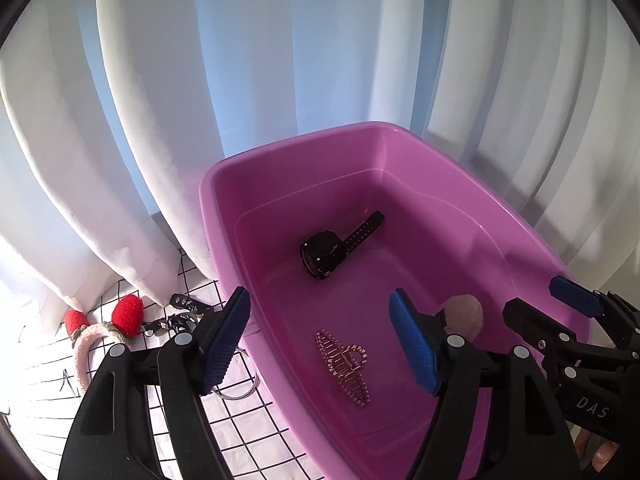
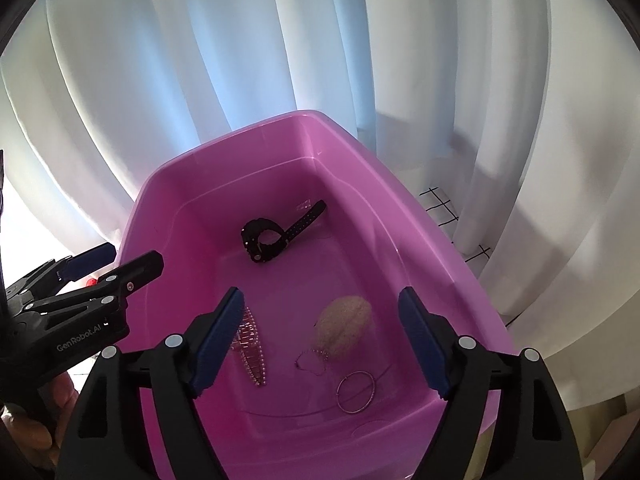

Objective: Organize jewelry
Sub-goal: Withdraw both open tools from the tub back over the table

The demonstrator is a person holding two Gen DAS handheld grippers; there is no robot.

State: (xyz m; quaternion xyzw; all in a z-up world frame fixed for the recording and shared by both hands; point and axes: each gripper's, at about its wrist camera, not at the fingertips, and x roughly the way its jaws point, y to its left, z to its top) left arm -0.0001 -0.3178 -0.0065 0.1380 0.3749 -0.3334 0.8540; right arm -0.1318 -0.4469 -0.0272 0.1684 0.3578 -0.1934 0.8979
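Note:
A pink plastic tub (image 1: 304, 176) (image 2: 240, 160) stands on a grid-patterned cloth. Inside lie a black watch (image 1: 322, 254) (image 2: 262, 240), a rose-gold hair claw (image 1: 344, 364) (image 2: 252, 356), a round beige puff (image 1: 466, 314) (image 2: 346, 326), a thin bangle (image 2: 356, 392) and a small chain (image 2: 312, 360). My left gripper (image 1: 319, 293) (image 2: 134, 254) hangs open over the tub's left side with nothing between its blue pads. Over the right side my right gripper (image 2: 321, 292) (image 1: 534, 296) is open too, above the puff and chain, holding nothing.
Left of the tub on the cloth (image 1: 248, 432) lie a pink headband with red strawberries (image 1: 124, 316), a dark metal piece (image 1: 180, 312) and a ring (image 1: 236, 392). White curtains (image 1: 280, 60) hang close behind the tub. A hand shows under each gripper.

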